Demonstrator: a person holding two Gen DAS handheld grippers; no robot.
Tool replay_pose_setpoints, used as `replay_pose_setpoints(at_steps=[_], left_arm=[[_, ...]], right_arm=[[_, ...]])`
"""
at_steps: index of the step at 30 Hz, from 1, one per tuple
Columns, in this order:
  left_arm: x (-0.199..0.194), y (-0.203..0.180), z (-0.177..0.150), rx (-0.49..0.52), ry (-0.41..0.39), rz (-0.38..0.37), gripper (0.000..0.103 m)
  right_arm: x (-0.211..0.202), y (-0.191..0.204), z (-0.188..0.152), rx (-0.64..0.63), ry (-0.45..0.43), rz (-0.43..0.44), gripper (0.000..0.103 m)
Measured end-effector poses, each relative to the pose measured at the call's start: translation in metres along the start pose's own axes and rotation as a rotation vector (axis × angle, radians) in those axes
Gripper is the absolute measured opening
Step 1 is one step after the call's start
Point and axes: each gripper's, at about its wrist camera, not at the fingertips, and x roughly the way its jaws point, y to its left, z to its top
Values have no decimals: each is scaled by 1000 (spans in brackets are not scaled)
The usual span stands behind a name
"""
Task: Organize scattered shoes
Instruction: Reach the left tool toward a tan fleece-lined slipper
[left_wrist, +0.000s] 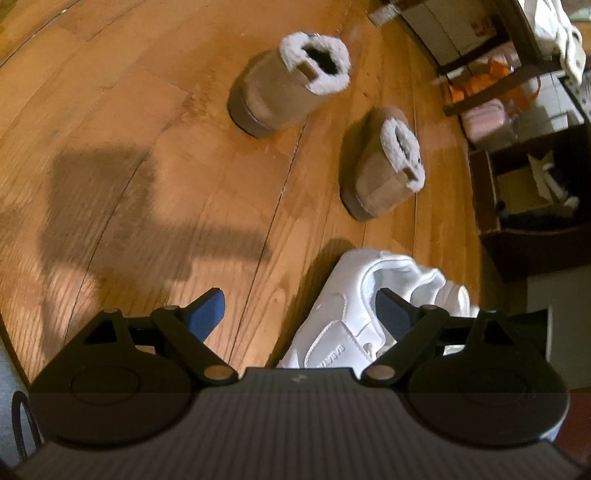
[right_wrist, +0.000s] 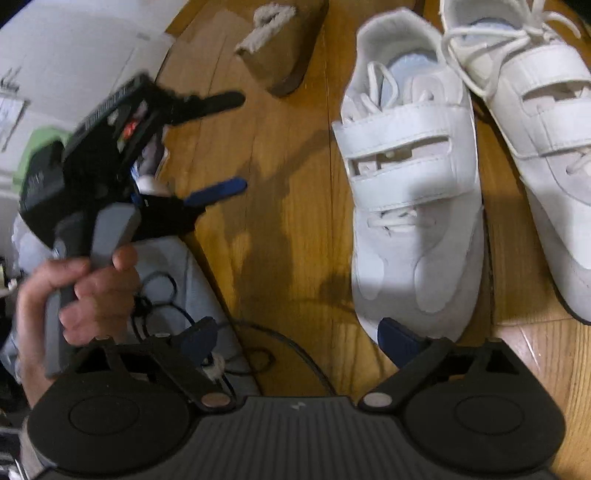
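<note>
Both grippers hang empty over the floor, left gripper and right gripper with fingers spread wide. The white sneakers lie paired just ahead; the tan slippers sit apart (still askew), probably next to be straightened.

Wooden floor, seen from the right wrist. Right gripper is held with jaws apart, nothing between them; its blue pad is seen at the toe of a white strapped sneaker. A second white sneaker is laid just beside it. A tan fleece-lined slipper is seen beyond. The left gripper, jaws apart, is gripped by a hand.
</note>
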Motion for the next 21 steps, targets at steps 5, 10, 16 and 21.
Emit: replay_pose_setpoints(at_steps=[5, 10, 16, 21], left_arm=[[-5, 5, 7, -19, -29, 20, 89], [-20, 11, 12, 6, -69, 83, 89], [-20, 15, 15, 3, -76, 118, 89], [-16, 3, 22, 40, -78, 136, 89]], right_arm=[[-11, 18, 0, -18, -90, 110, 90], [17, 6, 19, -70, -143, -24, 56], [10, 0, 36, -143, -246, -331, 0], [5, 14, 35, -209, -299, -383, 13]])
